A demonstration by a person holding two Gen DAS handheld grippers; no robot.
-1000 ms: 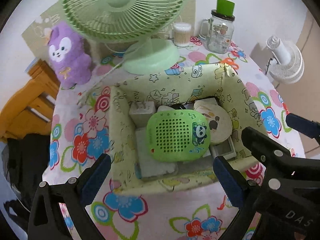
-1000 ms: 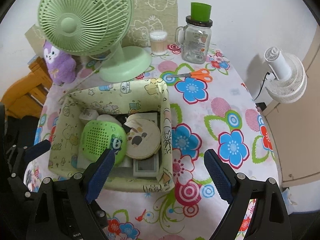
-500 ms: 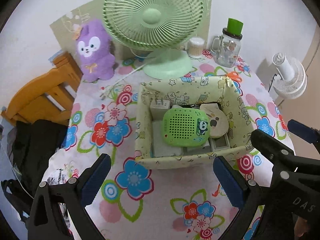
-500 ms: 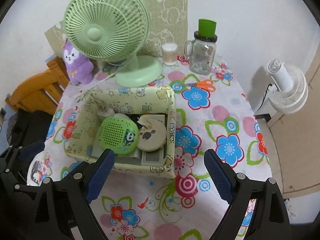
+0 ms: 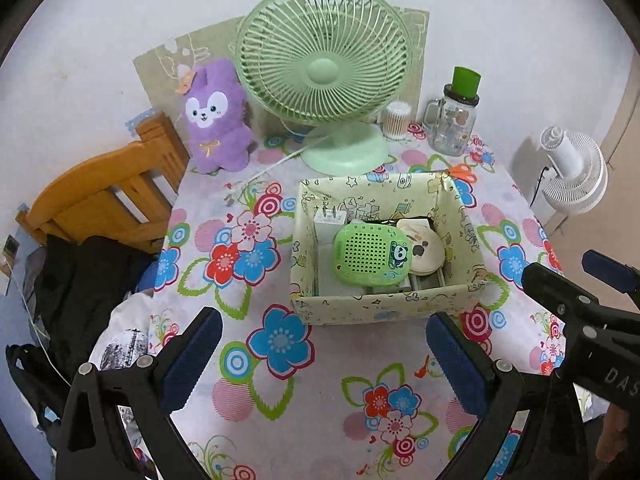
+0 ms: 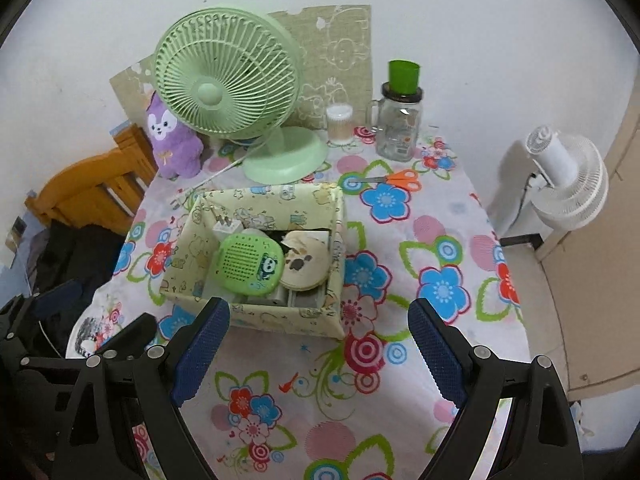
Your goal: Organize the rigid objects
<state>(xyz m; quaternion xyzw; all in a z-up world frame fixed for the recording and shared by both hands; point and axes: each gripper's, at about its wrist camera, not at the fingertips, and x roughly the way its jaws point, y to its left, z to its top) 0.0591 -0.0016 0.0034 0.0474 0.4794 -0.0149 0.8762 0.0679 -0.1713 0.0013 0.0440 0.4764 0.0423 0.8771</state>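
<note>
A yellow-green fabric storage box stands in the middle of the flowered table. Inside lie a green panda-printed perforated case, a round beige disc, a white charger plug and flat items underneath. My left gripper is open and empty, above the table in front of the box. My right gripper is open and empty, also in front of the box; it shows at the right of the left wrist view.
A green desk fan, a purple plush, a cotton-swab jar, a glass mug jar with a green cup and orange scissors stand behind the box. A wooden chair is at left, a white fan at right.
Both grippers have pulled back and up from the box, so the box looks smaller and more of the table shows. Both stay open and empty.
</note>
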